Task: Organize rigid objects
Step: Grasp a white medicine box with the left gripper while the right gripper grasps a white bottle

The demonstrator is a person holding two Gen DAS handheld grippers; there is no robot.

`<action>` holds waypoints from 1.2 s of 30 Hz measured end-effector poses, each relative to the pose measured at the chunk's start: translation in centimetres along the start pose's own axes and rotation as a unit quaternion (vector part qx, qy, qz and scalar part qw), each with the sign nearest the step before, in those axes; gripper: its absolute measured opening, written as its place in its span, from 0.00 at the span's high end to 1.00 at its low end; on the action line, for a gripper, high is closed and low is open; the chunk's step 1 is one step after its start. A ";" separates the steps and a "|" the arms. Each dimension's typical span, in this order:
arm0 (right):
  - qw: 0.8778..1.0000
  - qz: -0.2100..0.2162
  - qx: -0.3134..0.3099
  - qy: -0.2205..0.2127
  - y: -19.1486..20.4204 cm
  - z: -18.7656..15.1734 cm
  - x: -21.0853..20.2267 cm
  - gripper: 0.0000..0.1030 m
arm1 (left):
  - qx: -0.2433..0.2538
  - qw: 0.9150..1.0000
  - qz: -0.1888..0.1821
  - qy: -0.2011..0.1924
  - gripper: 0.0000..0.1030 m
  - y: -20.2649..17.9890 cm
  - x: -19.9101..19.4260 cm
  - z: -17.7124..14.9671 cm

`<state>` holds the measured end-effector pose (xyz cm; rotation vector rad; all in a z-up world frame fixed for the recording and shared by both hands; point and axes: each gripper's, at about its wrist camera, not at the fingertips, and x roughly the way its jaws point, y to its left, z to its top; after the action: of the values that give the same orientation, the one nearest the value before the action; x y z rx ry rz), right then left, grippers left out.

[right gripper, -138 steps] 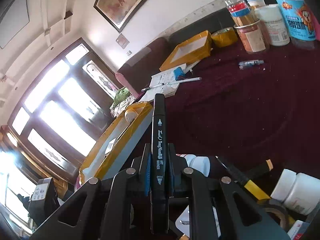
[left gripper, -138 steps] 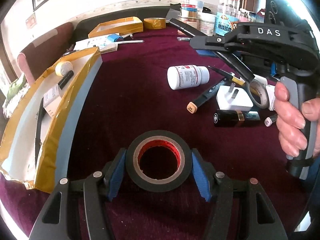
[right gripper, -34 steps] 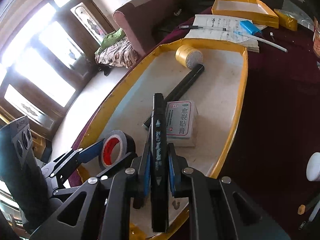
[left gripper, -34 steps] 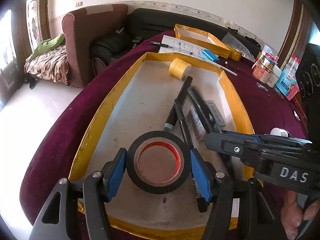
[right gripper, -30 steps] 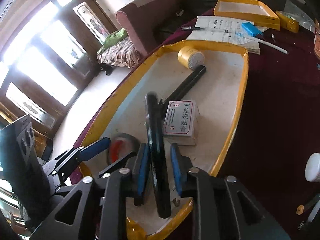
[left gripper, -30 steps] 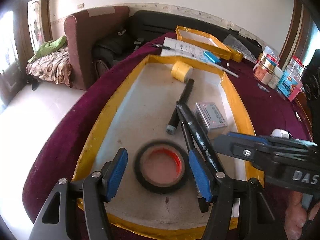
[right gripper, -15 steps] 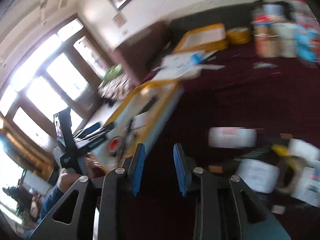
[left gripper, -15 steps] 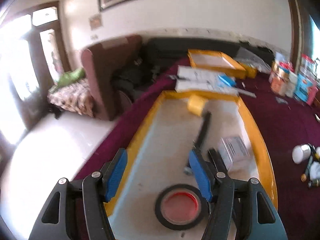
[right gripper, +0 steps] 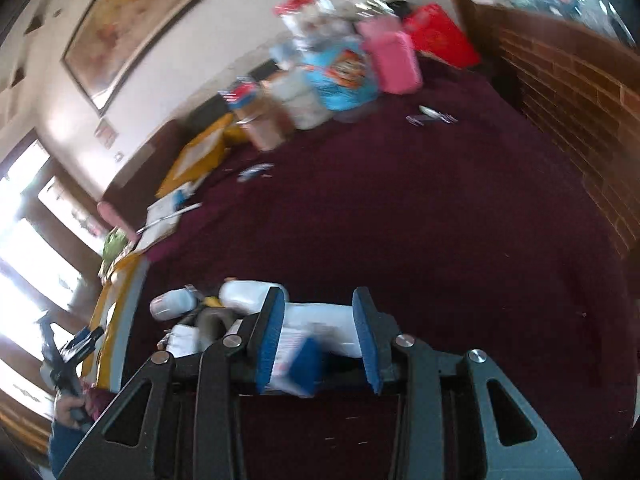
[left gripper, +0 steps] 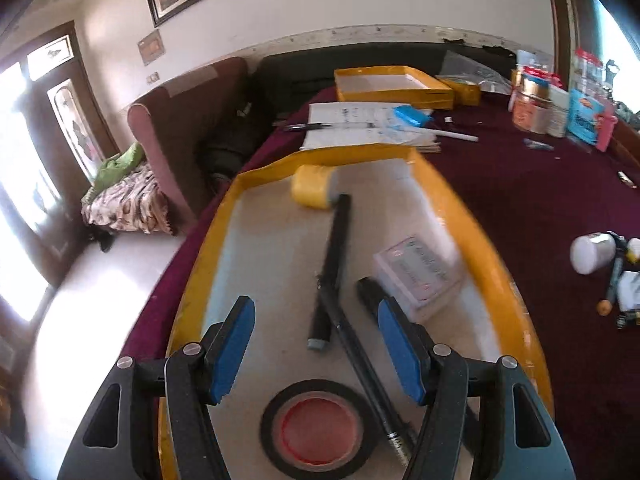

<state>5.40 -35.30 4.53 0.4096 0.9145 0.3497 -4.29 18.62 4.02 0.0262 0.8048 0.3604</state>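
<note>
- Over the yellow-rimmed shallow tray, the left claw hangs spread and empty; a black tape roll with a red core lies flat on the tray floor below it.
- Beside the roll lie black marker pens and a small white box.
- Above the maroon cloth surface, the right claw is empty, its jaws just having parted, with white bottles beyond.

Left wrist view: we look down at a slant, close over the yellow-rimmed tray, with the maroon table running toward the far wall. Right wrist view: we sit low over the same maroon table, tilted and motion-blurred, facing the wall with the painting. Both views share the tray, the table and the far jars.
</note>
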 end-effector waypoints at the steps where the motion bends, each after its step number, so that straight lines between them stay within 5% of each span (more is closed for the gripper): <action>1: 1.000 0.007 0.009 0.007 -0.5 0.0 0.6 0.67 | -0.002 1.000 0.002 -0.006 0.34 -0.2 -0.6 -0.1; 7: 0.996 0.066 0.040 0.048 -1.4 -1.1 3.0 0.64 | -0.011 0.997 -0.008 -0.080 0.29 -2.7 -7.6 0.5; 11: 0.988 0.122 0.021 0.089 0.6 -3.0 2.8 0.63 | -0.003 0.991 -0.102 -0.089 0.22 -5.7 -11.2 0.2; 15: 0.968 0.191 -0.036 0.160 4.4 -5.3 3.1 0.63 | 0.047 0.981 -0.178 -0.067 0.22 -10.2 -11.9 -0.9; 18: 0.969 0.184 -0.095 0.135 6.4 -5.1 1.3 0.62 | 0.095 0.971 -0.214 -0.050 0.22 -13.8 -11.8 -1.8; 22: 0.979 0.149 -0.098 0.101 6.2 -3.5 0.5 0.59 | 0.143 0.962 -0.233 -0.022 0.22 -17.5 -10.3 -2.9; 27: 0.994 0.059 -0.075 0.059 4.3 -1.5 1.7 0.59 | 0.141 0.946 -0.292 0.027 0.22 -20.7 -10.0 -3.3; 29: 0.995 0.061 -0.057 0.046 3.1 -1.0 2.5 0.59 | 0.149 0.938 -0.312 0.035 0.20 -22.3 -10.6 -3.5; 36: 0.995 0.084 -0.028 0.051 1.1 -0.6 4.3 0.59 | 0.200 0.937 -0.281 0.058 0.18 -28.2 -9.5 -3.8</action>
<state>7.22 -32.21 1.80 0.4216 0.9708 0.5541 -4.39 -11.34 3.55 0.1535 0.9538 -0.3517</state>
